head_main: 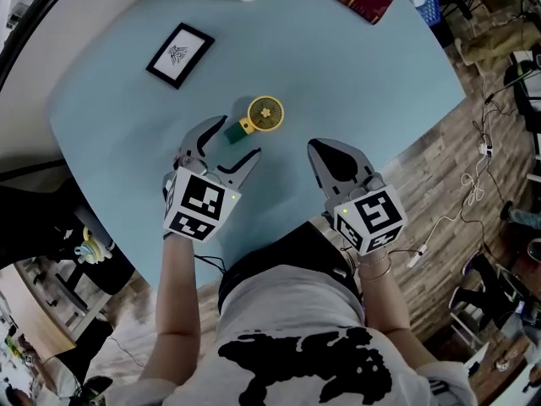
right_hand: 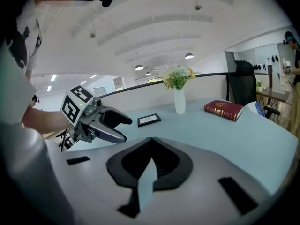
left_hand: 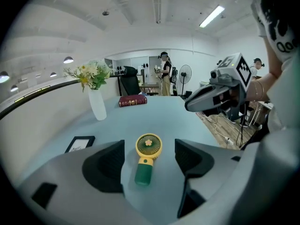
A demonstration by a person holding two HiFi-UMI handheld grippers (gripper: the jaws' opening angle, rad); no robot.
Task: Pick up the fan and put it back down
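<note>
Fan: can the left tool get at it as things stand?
Probably yes. The left tool is open, its jaws standing either side of the green handle of the fan, which lies on the table with nothing between them.

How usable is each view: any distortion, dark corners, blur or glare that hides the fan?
Head view: fisheye bends the table edge; light even, fan sharp. Left gripper view: black corners, bright ceiling lamps, yet the fan is crisp between the open jaws of the left hand-held gripper. Right gripper view: black corners, a mosaic patch top left; no fan in it.
</note>
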